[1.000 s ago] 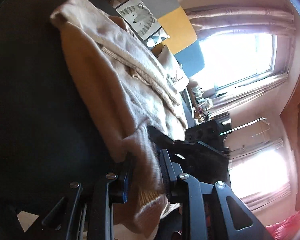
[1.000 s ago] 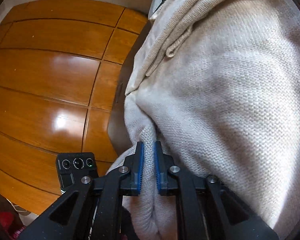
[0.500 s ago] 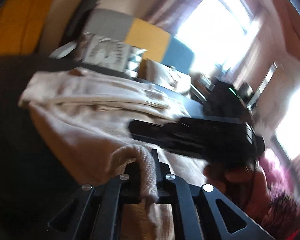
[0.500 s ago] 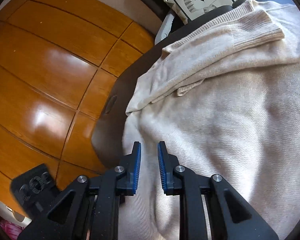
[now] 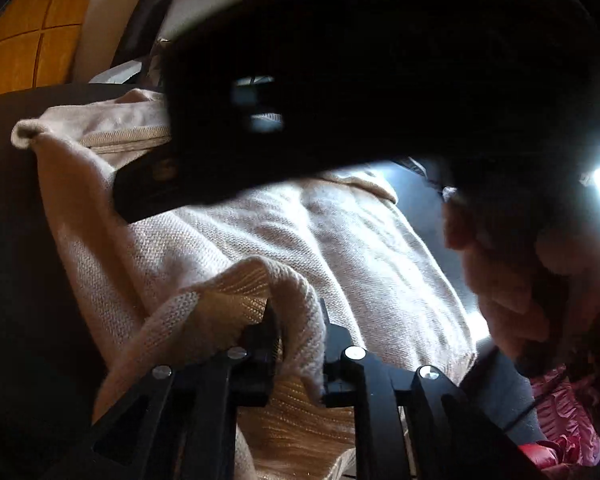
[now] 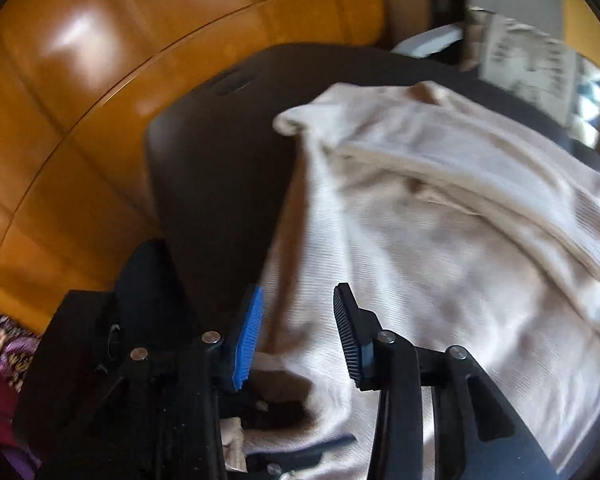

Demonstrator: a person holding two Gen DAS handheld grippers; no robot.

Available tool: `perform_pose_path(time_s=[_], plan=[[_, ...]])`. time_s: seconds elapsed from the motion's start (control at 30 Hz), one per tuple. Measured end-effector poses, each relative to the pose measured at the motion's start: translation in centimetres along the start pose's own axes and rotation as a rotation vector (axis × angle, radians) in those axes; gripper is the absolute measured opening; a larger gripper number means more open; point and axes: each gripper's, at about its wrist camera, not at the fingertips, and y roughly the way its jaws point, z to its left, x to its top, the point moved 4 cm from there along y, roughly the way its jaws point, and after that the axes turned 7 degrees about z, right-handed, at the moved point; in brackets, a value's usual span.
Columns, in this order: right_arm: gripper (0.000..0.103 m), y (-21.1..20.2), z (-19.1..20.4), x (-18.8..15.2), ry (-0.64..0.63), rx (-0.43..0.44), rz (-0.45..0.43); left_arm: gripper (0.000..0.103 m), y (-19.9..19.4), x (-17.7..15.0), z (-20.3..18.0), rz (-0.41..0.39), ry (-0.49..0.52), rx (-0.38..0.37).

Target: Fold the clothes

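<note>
Wood-panelled wall behind, dark desk in front, window glare at the right edge of the left view. Cream sweater lies spread across the desk, one sleeve folded over its upper part, and a patterned cushion sits beyond it.

Your left tool has a fold of the sweater's ribbed hem between its fingers. The jaws are opening, and the cloth drapes over the left finger; whether the pads still press on it, you cannot tell. Likely trouble: knit is loose and clingy, so it may snag on the finger as you pull away and drag the fold out of line.

Your right tool hangs above the sweater's near left edge, jaws apart and widening, nothing between them. Its dark body crosses the upper half of the left view, and your hand fills the right side, so much of the sweater is hidden from that camera.

Risks from here, as judgement:
- The two tools are close together; crossing paths could knock one against the other or catch the lifted hem.
- The sweater's left edge lies near the desk's rim; a hard tug could slide it off.
- The right view is blurred, so aiming a pinch now could miss the edge or gather two layers.
</note>
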Motion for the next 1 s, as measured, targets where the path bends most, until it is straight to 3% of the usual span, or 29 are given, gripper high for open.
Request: perform_pose_path(time_s=[0.17, 0.2, 0.27, 0.33, 0.47, 0.63, 0.73, 0.9, 1.0], plan=[[0.04, 3.2, 0.8, -0.2, -0.089, -0.152, 0.142, 0.016, 0.8, -1.1, 0.1, 0.005, 0.022, -0.019], [0.037, 3.8, 0.9, -0.4, -0.102, -0.182, 0.163, 0.016, 1.0, -1.2, 0.2, 0.007, 0.023, -0.023], [0.017, 4.4, 1.0, -0.9, -0.118, -0.224, 0.161, 0.016, 1.3, -1.4, 0.4, 0.017, 0.017, -0.037], [0.014, 4.0, 0.8, -1.1, -0.094, -0.216, 0.138, 0.016, 1.3, -1.6, 0.8, 0.024, 0.004, -0.055], [0.01, 2.5, 0.0, -1.5, 0.019, -0.123, 0.071, 0.016, 0.0, -1.9, 2.7, -0.012, -0.06, -0.083], [0.009, 1.0, -1.7, -1.9, 0.206, 0.121, -0.013, 0.016, -4.1, -1.9, 7.1, -0.152, -0.195, -0.091], [0.009, 0.8, -1.5, -1.4, 0.28, 0.275, -0.06, 0.016, -6.4, -1.8, 10.0, -0.211, -0.253, -0.049], [0.009, 2.5, 0.5, -0.1, 0.306, 0.427, -0.071, 0.016, -8.6, -1.3, 14.3, -0.277, -0.326, -0.006], [0.009, 4.3, 2.2, 1.0, 0.298, 0.505, -0.055, 0.019, -9.7, -1.0, 16.5, -0.248, -0.343, -0.006]])
